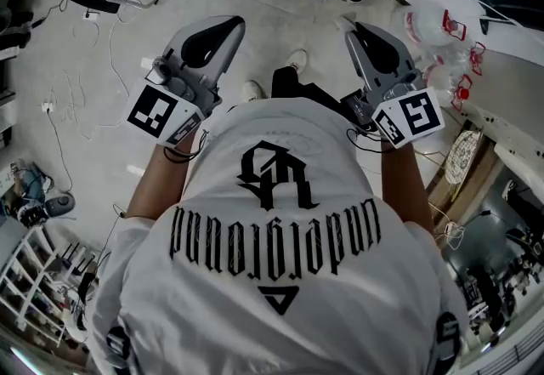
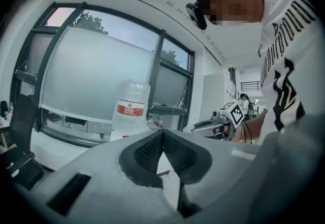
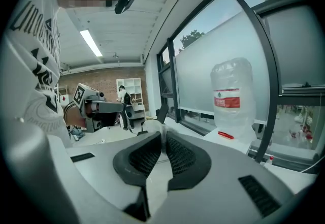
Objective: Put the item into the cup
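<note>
Water jug: big, clear, red label, standing upright on the white ledge by the glass.
Window: frosted panes in dark frames, with treetops and sky showing above them.
Ceiling light: one long strip, lit.
Brick wall: at the far end of the room.
Shelf unit: white, against that wall.
Person in the background: standing just beside the shelves.
Floor: pale grey.
Cables: thin and white, trailing loose over the floor.
Rack: white, low down on the left, crowded with small dark items.
</note>
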